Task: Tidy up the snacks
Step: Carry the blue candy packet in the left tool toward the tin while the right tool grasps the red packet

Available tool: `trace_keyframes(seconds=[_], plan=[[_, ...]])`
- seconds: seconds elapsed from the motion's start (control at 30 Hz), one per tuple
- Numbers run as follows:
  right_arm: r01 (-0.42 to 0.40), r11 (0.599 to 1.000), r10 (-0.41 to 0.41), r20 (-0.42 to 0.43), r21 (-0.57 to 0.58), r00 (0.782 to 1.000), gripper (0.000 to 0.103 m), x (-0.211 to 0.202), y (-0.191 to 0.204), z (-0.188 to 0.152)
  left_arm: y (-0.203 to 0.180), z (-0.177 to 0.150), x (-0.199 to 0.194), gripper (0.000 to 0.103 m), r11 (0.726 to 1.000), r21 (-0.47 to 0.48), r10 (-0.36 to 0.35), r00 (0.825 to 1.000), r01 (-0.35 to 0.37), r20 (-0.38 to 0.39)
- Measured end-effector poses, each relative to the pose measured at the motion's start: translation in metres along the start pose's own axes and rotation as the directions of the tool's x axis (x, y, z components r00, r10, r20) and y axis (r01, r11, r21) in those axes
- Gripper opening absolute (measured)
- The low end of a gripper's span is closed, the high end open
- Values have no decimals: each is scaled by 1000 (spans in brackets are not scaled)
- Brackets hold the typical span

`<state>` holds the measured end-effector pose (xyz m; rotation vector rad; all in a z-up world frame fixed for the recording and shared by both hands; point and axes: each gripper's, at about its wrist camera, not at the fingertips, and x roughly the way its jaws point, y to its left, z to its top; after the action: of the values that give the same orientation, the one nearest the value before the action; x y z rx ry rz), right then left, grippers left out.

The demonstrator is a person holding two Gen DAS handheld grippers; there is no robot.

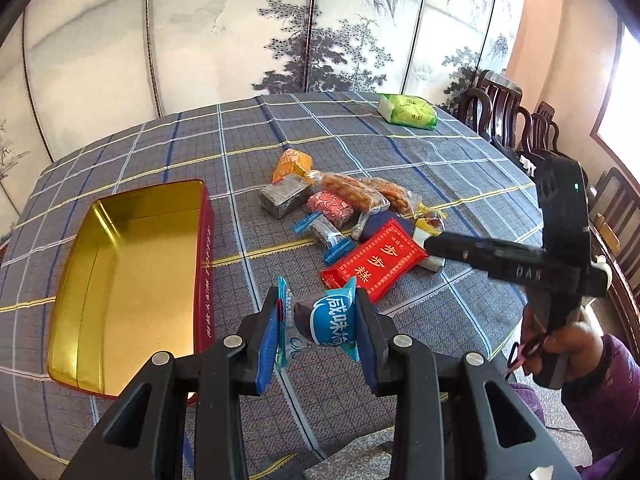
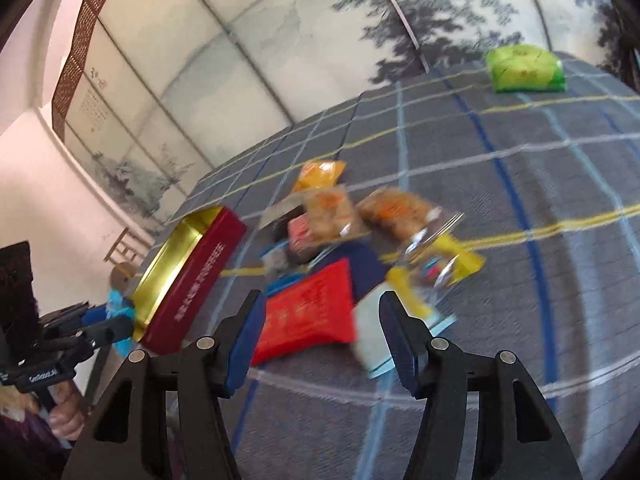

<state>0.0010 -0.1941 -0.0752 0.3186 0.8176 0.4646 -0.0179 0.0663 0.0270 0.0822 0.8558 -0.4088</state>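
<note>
Worktop draped in grey plaid cloth with blue, white and yellow lines, folding screen painted with ink pines behind it, dark carved wooden chairs along right edge

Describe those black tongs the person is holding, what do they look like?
Both are matte black plastic frames with triangular cut-outs and silver rivets. The left gripper and right gripper have blue pads lining the jaws. The right unit carries a small green light and raised lettering. The person's sleeve is purple.
</note>
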Motion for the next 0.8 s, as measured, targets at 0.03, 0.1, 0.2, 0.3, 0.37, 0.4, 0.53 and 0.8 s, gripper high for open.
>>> trace_keyframes(seconds=[0.03, 0.1, 0.2, 0.3, 0.37, 0.4, 0.53, 0.8], plan=[[3, 998, -5, -21, -56, 1000, 61, 4, 13, -5, 2, 0, -2, 31, 1000, -2, -1, 1000, 1, 3], [60, 963, -72, -37, -263, 997, 64, 10, 39, -14, 4, -2, -3, 31, 1000, -1, 0, 1000, 0, 1], [-25, 850, -46, -121, -527, 992, 80, 15, 64, -9, 6, -4, -4, 31, 1000, 1, 1, 1000, -1, -3], [-74, 646, -120, -198, -759, 973, 89, 26, 86, 0, 7, -5, -5, 31, 1000, -5, 3, 1000, -3, 0], [-168, 532, -165, -296, -830, 941, 89, 39, 100, 6, 9, -5, -7, 31, 1000, -17, 3, 1000, -3, 7], [-211, 471, -185, -330, -856, 926, 88, 44, 106, 7, 11, -4, -7, 31, 1000, -24, 6, 1000, -6, 8], [-340, 264, -314, -414, -902, 854, 81, 73, 120, 0, 20, -2, -3, 31, 998, -54, 24, 1000, -25, -3], [-492, 323, -383, -587, -809, 713, 67, 117, 110, 20, 34, 4, 2, 32, 996, -69, 58, 998, -59, -20]])
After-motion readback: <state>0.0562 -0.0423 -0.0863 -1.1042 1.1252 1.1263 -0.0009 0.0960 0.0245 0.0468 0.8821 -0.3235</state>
